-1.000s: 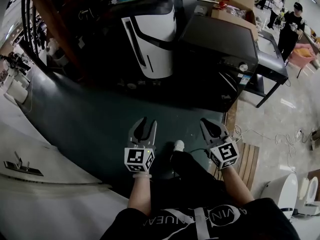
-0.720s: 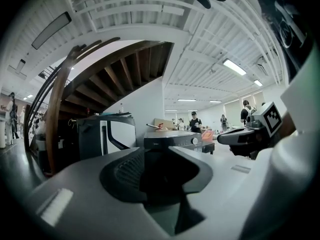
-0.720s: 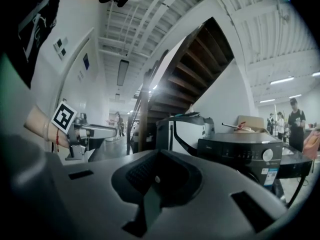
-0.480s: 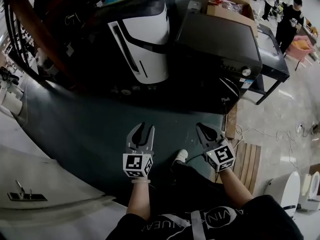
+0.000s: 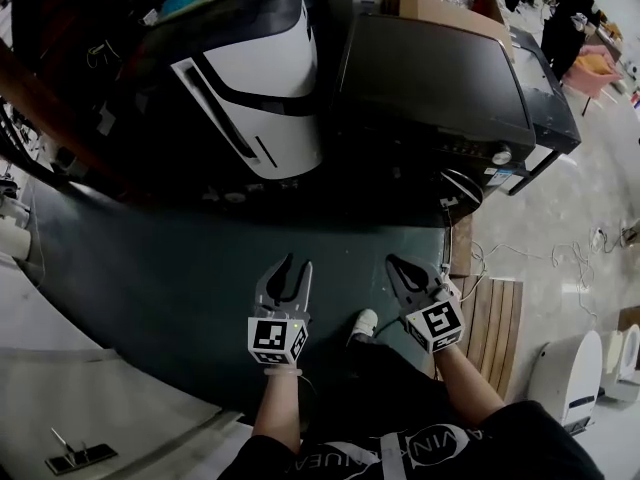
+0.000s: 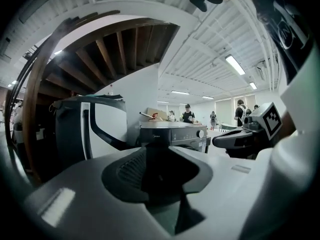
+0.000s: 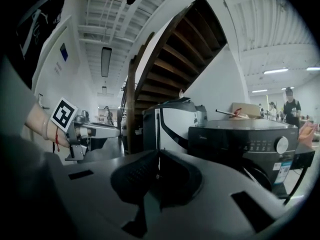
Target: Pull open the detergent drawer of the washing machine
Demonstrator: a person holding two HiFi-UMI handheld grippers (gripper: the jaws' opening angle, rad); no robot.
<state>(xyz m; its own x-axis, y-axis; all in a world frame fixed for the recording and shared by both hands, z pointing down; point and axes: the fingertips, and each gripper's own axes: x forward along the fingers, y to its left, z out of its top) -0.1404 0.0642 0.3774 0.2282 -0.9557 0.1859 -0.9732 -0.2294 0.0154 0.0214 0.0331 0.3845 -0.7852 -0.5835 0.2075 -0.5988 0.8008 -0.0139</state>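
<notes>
Ahead of the left fingers and well apart from them stands a tall white appliance [image 5: 262,78] with a black stripe, on a dark green floor [image 5: 170,258]. The left gripper [image 5: 296,262] is held low over that floor. Its fingers [image 6: 130,166] are spread a little and have nothing between them. Just behind and between the two sets of fingers, a pale shoe [image 5: 364,322] shows on the floor.

The right gripper [image 5: 405,266] is level with the left and near it. Its fingers [image 7: 135,176] are close, with only a thin slit of light between them, and they pinch nothing.

The washing machine [image 5: 430,68], a dark front-loader, stands ahead and to the right of both sets of fingers, well apart from them. Its knob [image 5: 502,155] sits at the right end of the front panel. The panel looks flush, and the detergent drawer is too dark to pick out. To the right of the right fingers lie wooden slats [image 5: 495,323].
</notes>
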